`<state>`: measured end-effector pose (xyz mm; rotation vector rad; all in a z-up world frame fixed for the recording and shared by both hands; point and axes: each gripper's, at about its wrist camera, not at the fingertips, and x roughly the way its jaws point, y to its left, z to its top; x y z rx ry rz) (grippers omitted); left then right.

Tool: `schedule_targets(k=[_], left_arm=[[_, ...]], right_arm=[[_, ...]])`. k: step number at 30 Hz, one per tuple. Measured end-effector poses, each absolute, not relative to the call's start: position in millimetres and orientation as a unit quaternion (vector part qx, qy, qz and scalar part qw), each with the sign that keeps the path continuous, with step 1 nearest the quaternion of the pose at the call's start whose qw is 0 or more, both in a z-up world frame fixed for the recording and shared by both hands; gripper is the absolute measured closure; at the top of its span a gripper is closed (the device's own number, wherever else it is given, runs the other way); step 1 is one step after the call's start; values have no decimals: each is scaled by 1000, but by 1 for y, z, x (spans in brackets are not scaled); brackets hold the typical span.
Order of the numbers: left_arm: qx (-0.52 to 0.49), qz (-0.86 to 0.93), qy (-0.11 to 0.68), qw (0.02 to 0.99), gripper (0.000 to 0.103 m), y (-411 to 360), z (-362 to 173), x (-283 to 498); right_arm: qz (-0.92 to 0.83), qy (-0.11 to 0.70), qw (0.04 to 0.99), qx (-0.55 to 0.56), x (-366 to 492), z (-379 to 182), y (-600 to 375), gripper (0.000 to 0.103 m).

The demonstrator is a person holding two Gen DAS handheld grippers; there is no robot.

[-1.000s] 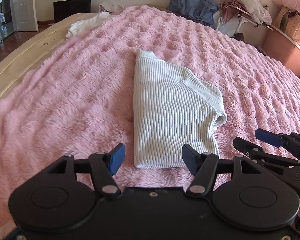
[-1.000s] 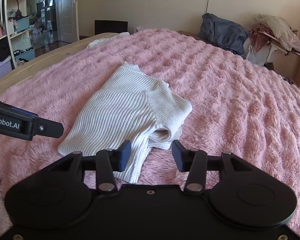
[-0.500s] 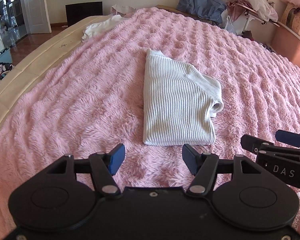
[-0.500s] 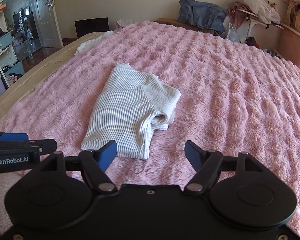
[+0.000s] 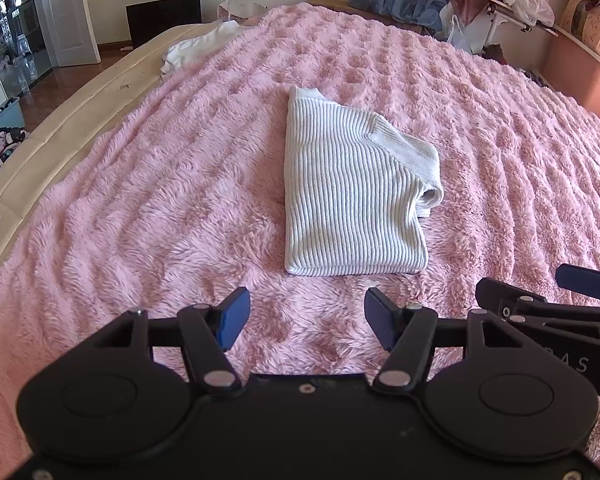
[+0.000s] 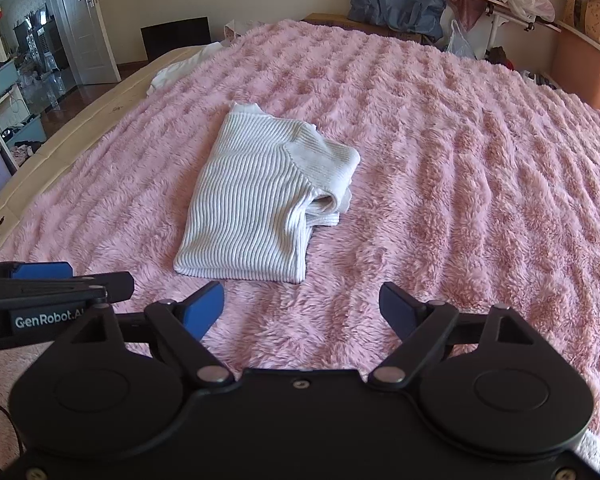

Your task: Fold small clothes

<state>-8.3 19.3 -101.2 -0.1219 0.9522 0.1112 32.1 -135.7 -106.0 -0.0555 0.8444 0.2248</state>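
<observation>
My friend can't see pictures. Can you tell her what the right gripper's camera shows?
A folded white ribbed sweater lies on a fluffy pink blanket. The right gripper hangs open and empty just short of it, with the left gripper poking in beside it.

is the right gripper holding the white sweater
No: the right gripper stands open over bare pink blanket, and the folded white ribbed sweater lies beyond its fingertips, untouched.
</observation>
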Motion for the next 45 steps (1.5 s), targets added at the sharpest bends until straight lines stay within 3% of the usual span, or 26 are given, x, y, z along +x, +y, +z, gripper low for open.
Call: schedule_targets(k=[45], left_arm=[[-61, 59, 475, 876, 36, 21, -112, -1]], right_arm=[[106, 422, 900, -19, 41, -109, -138, 17]])
